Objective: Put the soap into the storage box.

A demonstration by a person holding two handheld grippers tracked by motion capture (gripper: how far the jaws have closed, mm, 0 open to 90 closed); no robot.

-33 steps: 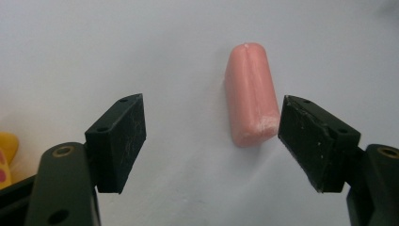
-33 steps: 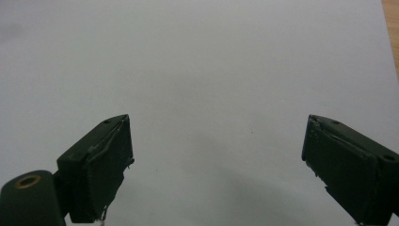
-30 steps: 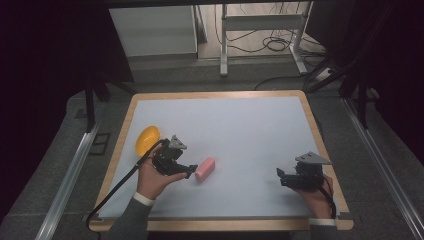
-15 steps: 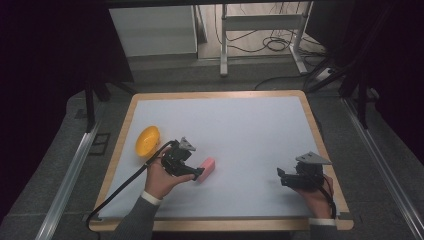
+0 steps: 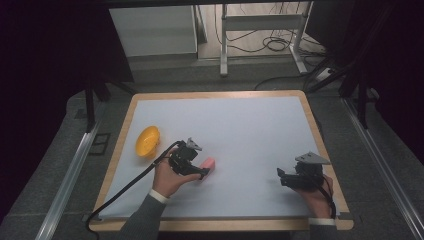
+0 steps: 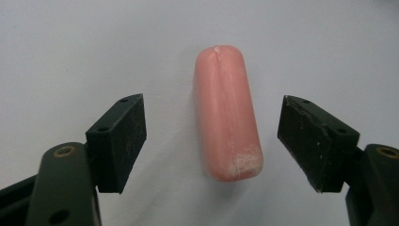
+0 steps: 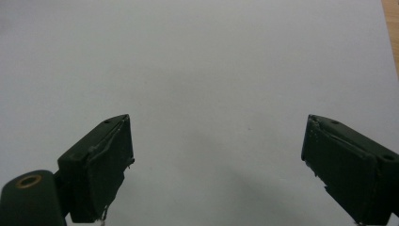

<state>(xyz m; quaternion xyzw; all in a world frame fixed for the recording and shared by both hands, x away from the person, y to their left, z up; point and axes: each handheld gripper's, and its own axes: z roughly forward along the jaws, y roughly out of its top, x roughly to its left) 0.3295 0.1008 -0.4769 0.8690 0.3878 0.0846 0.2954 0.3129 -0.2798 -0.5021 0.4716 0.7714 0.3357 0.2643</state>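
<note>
The smooth pink sausage-shaped toy (image 6: 227,113) lay on the white table sheet (image 5: 240,130), near the left front. It looked light, a bit squishy and maybe slippery, so its fat middle seemed the best place to squeeze. The left gripper (image 6: 211,141) had its black jaws wide apart, one on each side, not touching it. A shiny orange plastic bowl (image 5: 147,141) sat farther left. The right gripper (image 7: 216,165) waited open over bare sheet.
</note>
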